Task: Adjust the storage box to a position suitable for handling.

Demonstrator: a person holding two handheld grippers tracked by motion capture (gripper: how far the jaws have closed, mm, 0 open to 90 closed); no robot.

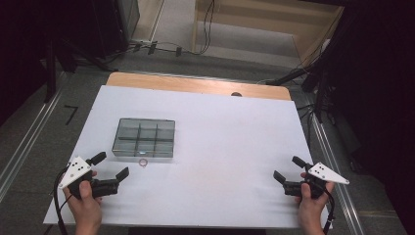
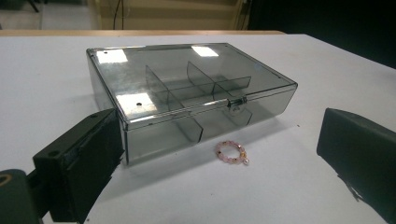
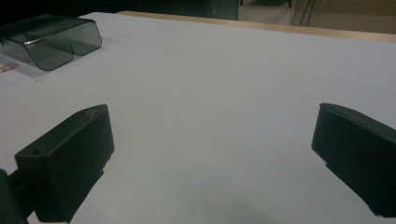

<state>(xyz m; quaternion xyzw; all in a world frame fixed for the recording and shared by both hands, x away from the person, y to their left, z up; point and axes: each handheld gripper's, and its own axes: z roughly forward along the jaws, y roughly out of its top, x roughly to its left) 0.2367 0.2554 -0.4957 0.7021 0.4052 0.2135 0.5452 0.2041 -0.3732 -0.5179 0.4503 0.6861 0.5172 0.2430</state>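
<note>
The desk [image 1: 230, 147] carries a white sheet over almost all of its top, with bare wood showing only along the far edge. On the left half, nearer the left edge than the middle, sits a smoked clear compartment box [image 1: 145, 137], its hinged lid shut and its small front latch [image 2: 236, 103] facing the person. Dividers inside split it into a grid of cells, all of which look empty.

The left gripper [image 1: 108, 167] rests near the front left corner, jaws spread as wide as they go and gripping nothing; it points toward the near side of the box. The right gripper [image 1: 288, 169] lies well apart near the front right corner, equally wide open and empty, with bare sheet ahead of it.

Just in front of the box's near wall, close to but not touching it, lies a small pink bead ring [image 2: 231, 152], flat on the sheet.

The step in hand is probably picking up that ring for the box. To do it well, the left gripper should come in low, straddle the ring with one jaw on each side, and close gently so the beads don't skid away. The lid must be unlatched first, which is likely the right gripper's part.
</note>
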